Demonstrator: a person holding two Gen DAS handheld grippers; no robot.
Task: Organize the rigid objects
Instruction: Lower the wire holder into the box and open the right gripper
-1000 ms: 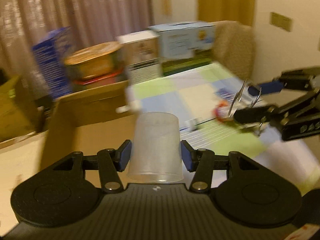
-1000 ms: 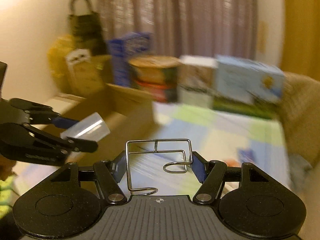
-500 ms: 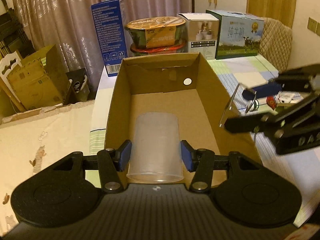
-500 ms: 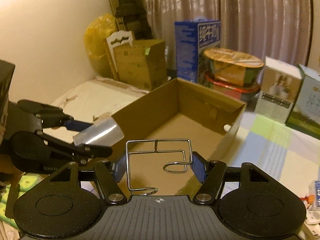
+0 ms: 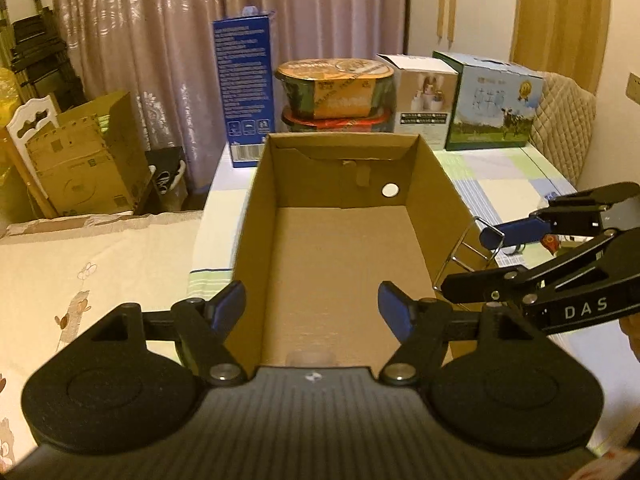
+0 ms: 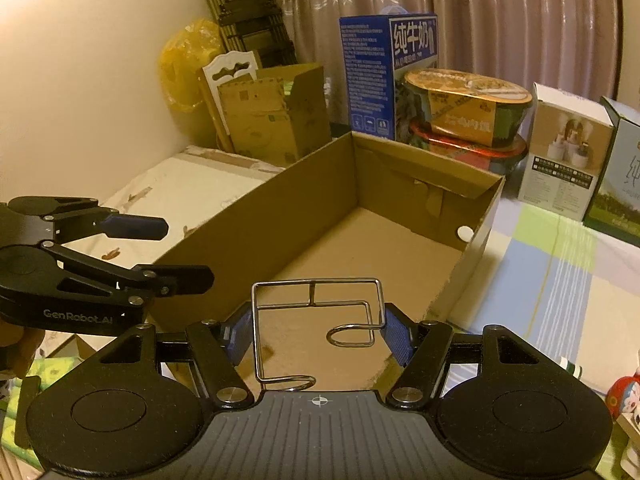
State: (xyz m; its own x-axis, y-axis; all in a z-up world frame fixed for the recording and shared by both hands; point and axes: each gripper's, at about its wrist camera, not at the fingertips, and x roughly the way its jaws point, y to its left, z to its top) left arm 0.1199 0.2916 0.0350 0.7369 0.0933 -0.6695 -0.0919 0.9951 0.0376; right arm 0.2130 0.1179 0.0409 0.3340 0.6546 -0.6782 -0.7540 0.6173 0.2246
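An open cardboard box [image 5: 340, 264] lies on the table; it also shows in the right wrist view [image 6: 360, 240]. My left gripper [image 5: 312, 308] is open and empty above the box's near end. A clear plastic cup [image 5: 310, 357] barely shows on the box floor just under the gripper body. My right gripper [image 6: 316, 332] is shut on a bent metal wire rack [image 6: 316, 320] over the box's near right edge. In the left wrist view the rack [image 5: 472, 248] and right gripper [image 5: 486, 260] are at the box's right wall. The left gripper [image 6: 172, 252] appears open in the right wrist view.
Behind the box stand a blue carton [image 5: 244, 88], stacked noodle bowls [image 5: 336, 92], a white box [image 5: 424, 100] and a milk case [image 5: 492, 104]. A checked tablecloth [image 6: 560, 264] covers the table. Cardboard boxes [image 5: 80, 164] sit on the floor left. Small items [image 6: 624, 396] lie at the right.
My left gripper has opened and let go of the clear cup, which has dropped into the box. The right gripper still holds the wire rack and sits nearer the box.
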